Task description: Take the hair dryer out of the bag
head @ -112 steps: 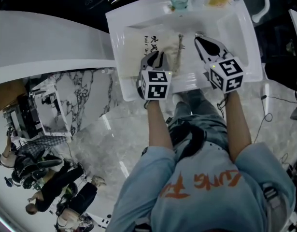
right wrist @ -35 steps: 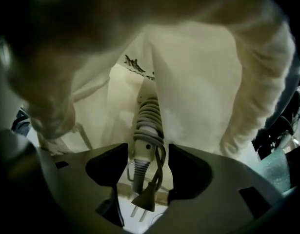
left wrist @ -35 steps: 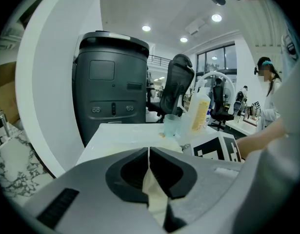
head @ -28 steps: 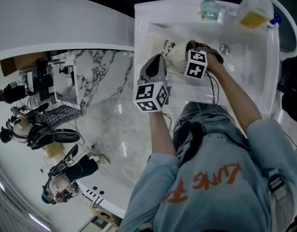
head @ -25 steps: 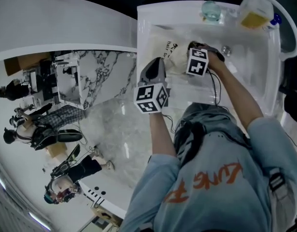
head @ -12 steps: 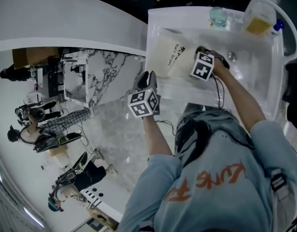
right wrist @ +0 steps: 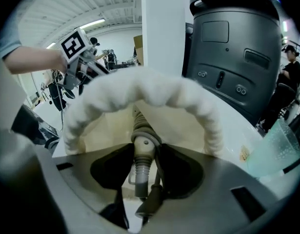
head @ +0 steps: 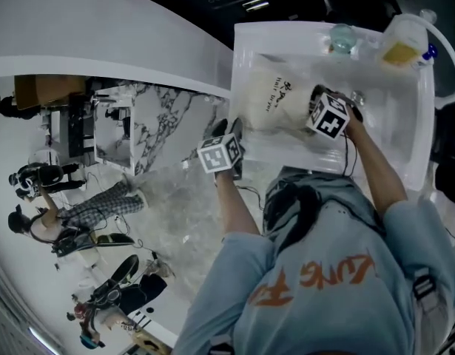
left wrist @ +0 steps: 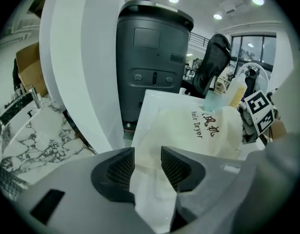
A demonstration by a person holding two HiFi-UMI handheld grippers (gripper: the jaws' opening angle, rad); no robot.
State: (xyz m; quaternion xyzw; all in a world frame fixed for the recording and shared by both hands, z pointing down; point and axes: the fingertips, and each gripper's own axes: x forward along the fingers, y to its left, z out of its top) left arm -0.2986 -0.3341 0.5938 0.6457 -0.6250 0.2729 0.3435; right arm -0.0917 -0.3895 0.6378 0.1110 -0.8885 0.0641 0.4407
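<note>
while ringed by bag mouth, clamped hair dryer in just-closed right gripper; just opened left gripper astride bag edge; cup, bottle behind.

head view looks steeply down from above the person onto the basin. left tool view faces the bag from the basin's rim; right tool view sits close at its mouth. all three share the bag.

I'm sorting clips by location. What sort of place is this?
Probably a washbasin stand in a big showroom or lab hall, not a home bathroom: a white rectangular basin, a glossy grey-veined marble floor, and several people standing about in the open space beyond.
</note>
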